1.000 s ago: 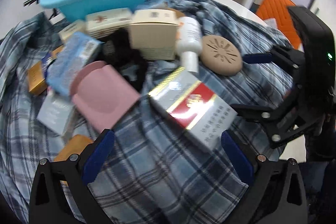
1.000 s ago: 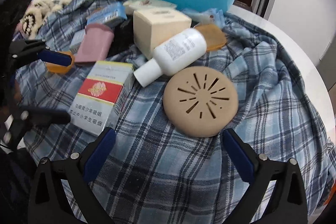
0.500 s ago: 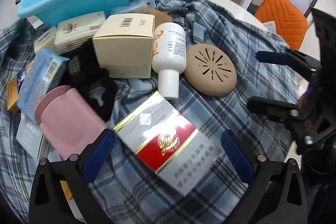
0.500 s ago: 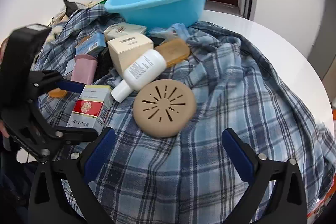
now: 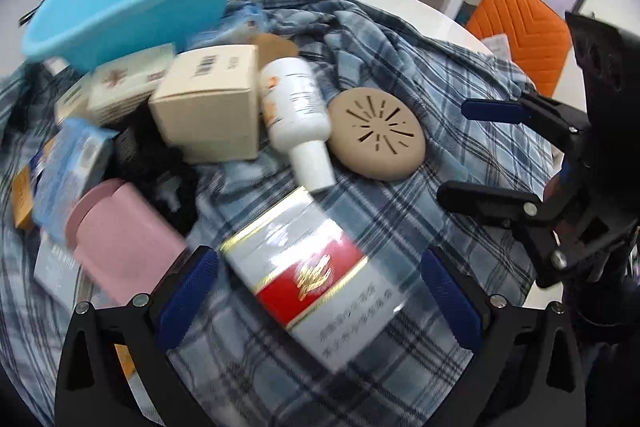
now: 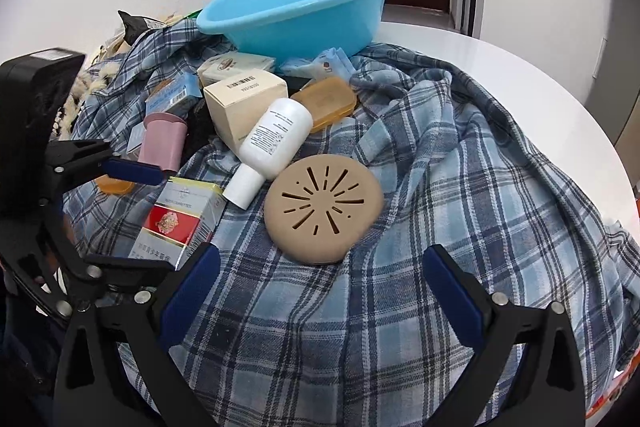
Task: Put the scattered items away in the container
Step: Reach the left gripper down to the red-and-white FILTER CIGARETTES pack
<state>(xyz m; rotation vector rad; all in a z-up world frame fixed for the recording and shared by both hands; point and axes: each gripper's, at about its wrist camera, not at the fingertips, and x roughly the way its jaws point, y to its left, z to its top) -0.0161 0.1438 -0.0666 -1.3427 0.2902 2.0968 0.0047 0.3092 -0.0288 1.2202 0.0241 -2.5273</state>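
Left gripper: jaws wide apart, nothing held. Over the last second it has closed in on the red-and-silver carton, which now lies between its blue pads and fills the near field; the carton is motion-blurred, so whether a pad touches it cannot be told. Judged step: approach to a first pick, with the carton as likely target.

Right gripper: jaws also spread, empty. It has drawn back and risen, so the tan vented disc sits ahead of it, apart from both pads.

Container: blue basin, farthest ahead of both grippers, beyond the pile; no item is visible in the part of its interior that shows.

Loose items, all on the plaid cloth, ahead of the grippers:
- white bottle, lying on its side, cap toward the carton
- beige box, just beside the bottle
- pink cup, just outside the left gripper's left finger
- amber soap bar

Progress: sorting not yet begun; every visible item remains outside the basin.
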